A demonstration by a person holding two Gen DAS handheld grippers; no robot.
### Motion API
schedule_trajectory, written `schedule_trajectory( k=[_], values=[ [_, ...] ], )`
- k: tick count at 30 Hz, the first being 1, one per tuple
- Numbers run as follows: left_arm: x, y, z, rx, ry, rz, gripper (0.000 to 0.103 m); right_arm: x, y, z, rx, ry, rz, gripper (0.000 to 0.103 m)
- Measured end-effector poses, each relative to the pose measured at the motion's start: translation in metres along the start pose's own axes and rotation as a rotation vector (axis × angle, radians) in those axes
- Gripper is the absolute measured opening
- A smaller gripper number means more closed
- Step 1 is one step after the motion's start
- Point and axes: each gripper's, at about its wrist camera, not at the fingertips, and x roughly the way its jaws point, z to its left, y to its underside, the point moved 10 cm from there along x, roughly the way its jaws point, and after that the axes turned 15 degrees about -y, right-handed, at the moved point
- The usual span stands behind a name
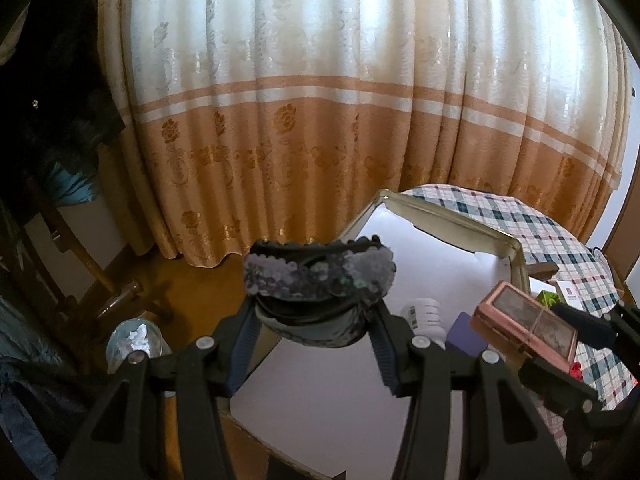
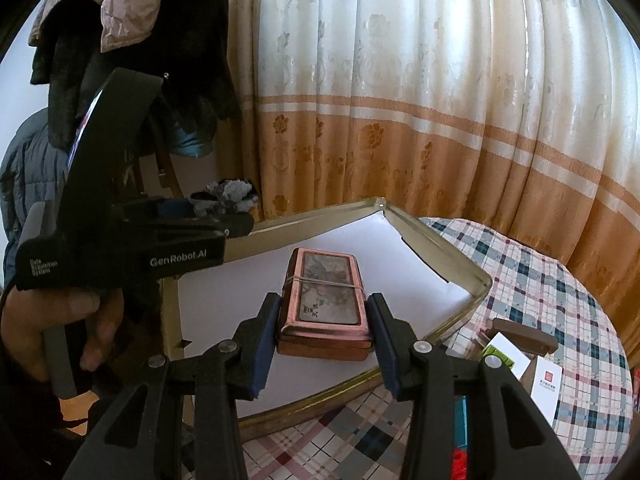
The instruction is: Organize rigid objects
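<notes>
My left gripper (image 1: 316,320) is shut on a dark sequinned bracelet (image 1: 320,276) and holds it up over the left edge of a white-lined gold tray (image 1: 452,216). My right gripper (image 2: 322,326) is shut on a pink rectangular tin (image 2: 326,296) with a picture lid bound by a thin band, held above the tray (image 2: 436,240). The tin also shows in the left wrist view (image 1: 524,322), at the right. The left gripper with the bracelet (image 2: 228,196) appears at the left of the right wrist view, over the tray's far left rim.
The tray lies on a checked tablecloth (image 2: 540,292). Beside it are a white bulb (image 1: 424,314), a purple block (image 1: 466,336), small cards and boxes (image 2: 544,380). A curtain (image 1: 320,120) hangs behind. A chair with clothes (image 1: 52,160) and a bin (image 1: 134,340) stand at the left.
</notes>
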Motion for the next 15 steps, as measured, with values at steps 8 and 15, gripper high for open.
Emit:
schedule_trajectory(
  k=[8, 15],
  values=[
    [0.003, 0.003, 0.001, -0.002, -0.004, 0.004, 0.051, 0.008, 0.0, 0.007, -0.023, -0.005, 0.012, 0.047],
    [0.007, 0.006, 0.003, -0.005, -0.006, 0.013, 0.051, 0.02, 0.003, 0.009, -0.027, -0.016, 0.029, 0.047]
  ],
)
